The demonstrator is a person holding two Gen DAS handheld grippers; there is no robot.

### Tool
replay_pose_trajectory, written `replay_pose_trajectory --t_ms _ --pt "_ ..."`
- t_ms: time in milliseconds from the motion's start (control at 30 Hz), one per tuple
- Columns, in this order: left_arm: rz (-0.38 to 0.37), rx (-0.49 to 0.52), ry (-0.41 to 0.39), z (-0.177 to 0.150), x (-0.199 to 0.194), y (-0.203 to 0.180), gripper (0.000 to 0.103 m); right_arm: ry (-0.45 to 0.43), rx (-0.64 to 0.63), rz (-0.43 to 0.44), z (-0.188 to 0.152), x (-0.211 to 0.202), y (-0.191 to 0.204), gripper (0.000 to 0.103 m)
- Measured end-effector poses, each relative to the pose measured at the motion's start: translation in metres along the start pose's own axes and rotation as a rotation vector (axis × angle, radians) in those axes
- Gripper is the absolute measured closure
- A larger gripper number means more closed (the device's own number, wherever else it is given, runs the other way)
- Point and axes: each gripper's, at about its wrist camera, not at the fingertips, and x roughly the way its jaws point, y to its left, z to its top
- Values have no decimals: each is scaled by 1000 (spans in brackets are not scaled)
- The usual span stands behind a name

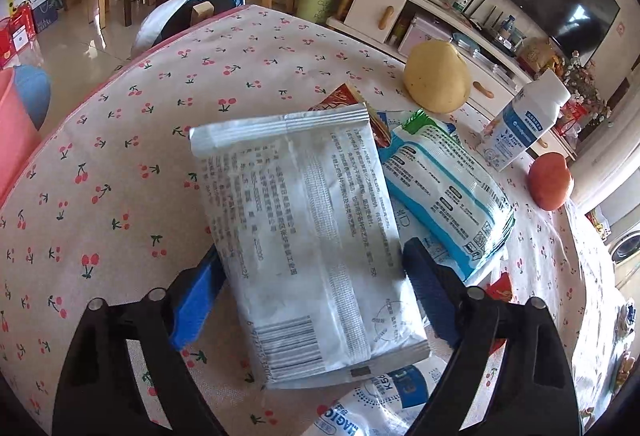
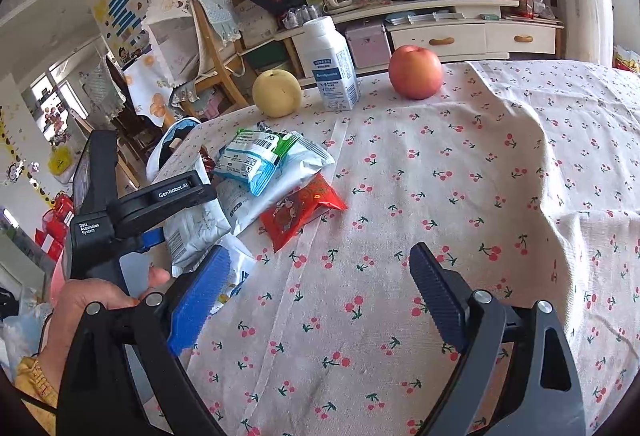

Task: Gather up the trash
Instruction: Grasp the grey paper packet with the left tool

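The silver wrapper (image 1: pixel 308 236) lies directly between the jaws of the left gripper (image 1: pixel 310 268), its long axis running forward along the fingers. The jaws straddle its two long edges; whether the pads press the foil cannot be told. The left gripper is far nearer than the right gripper (image 2: pixel 320 300), whose jaws stand spread over bare cloth. Beyond the left jaws lie a blue-and-white packet (image 1: pixel 448 188) and a red wrapper (image 2: pixel 304 210). The counter (image 2: pixel 500 176) carries a cherry-print cloth in a cluttered living room.

The silver packet (image 1: pixel 308 236) is hiding most of a red wrapper (image 1: pixel 352 100). The bottom edge is cutting off a white bag (image 1: pixel 376 408).
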Motion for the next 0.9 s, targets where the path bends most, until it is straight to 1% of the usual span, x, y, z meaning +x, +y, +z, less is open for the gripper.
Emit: replay_pose_trajectory --t_ms 33,133,233,300,400,467,533,667,800,900 --pt "4 1 0 -1 0 1 27 3 -1 0 0 1 0 13" --pt "-1 19 -12 -3 -3 4 33 18 2 1 1 5 -1 13" --pt "1 45 -17 -6 -8 8 37 44 18 6 0 10 -4 13" --pt "-6 72 -20 -10 -14 10 39 64 29 12 -1 14 -6 13" --pt "-22 111 -22 -16 -22 14 44 100 47 23 -2 22 -9 13" --pt "-34 144 -23 -21 -28 17 44 114 59 30 -3 26 -10 13" --pt "-46 184 -27 -27 -36 20 48 120 58 26 -3 30 -10 13" --pt "-80 226 -23 -38 -48 32 48 123 50 15 -1 37 -8 13" --pt "-130 210 -19 -43 -55 49 48 125 43 3 2 49 -7 13" --pt "-159 194 -31 -44 -58 59 49 111 14 -9 6 56 -3 13"
